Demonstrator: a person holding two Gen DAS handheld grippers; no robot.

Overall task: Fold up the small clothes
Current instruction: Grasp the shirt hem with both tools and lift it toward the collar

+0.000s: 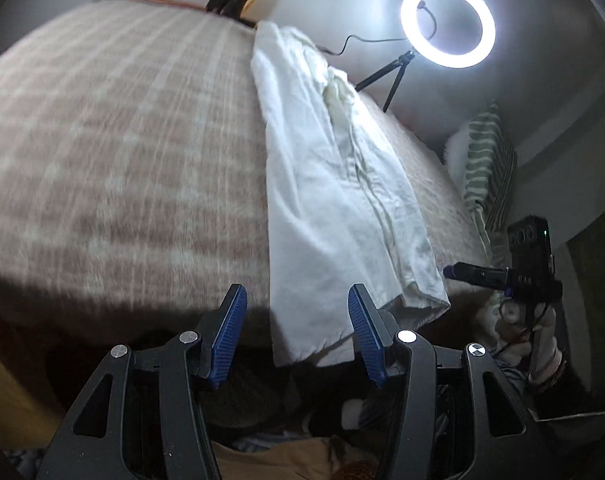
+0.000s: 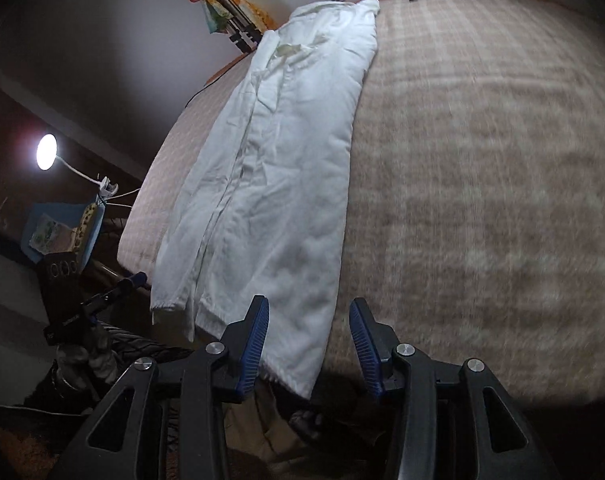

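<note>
Both claws sit closest to the lens, so we log them first: left gripper (image 1: 297, 334) with jaws spread and nothing between the ribbed blue pads; right gripper (image 2: 309, 346) also spread and empty, though the garment's hem corner shows in the gap behind it, not pinched. Both hover off the bed's near edge, which we read as lining up on the bottom hem for the next fold.

Bed blanket (image 1: 122, 168) is the biggest surface: fuzzy pink-and-cream plaid, soft pile, blurred in both views. It gives a wide flat work area, likely why the folding happens here.

White garment (image 2: 270, 184) lies lengthwise on the blanket, already folded into a long narrow strip with a seam or placket running down it. Its bottom hem hangs slightly over the near edge, so a corner is easy to catch. Thin woven cloth, lightly creased, limp; we expect it to sag when lifted.

Ring light (image 1: 447, 23) on a small tripod stands past the far end, aimed at the work area.

Striped green-and-white pillow (image 1: 484, 160) sits off to the side, clear of the strip.
</note>
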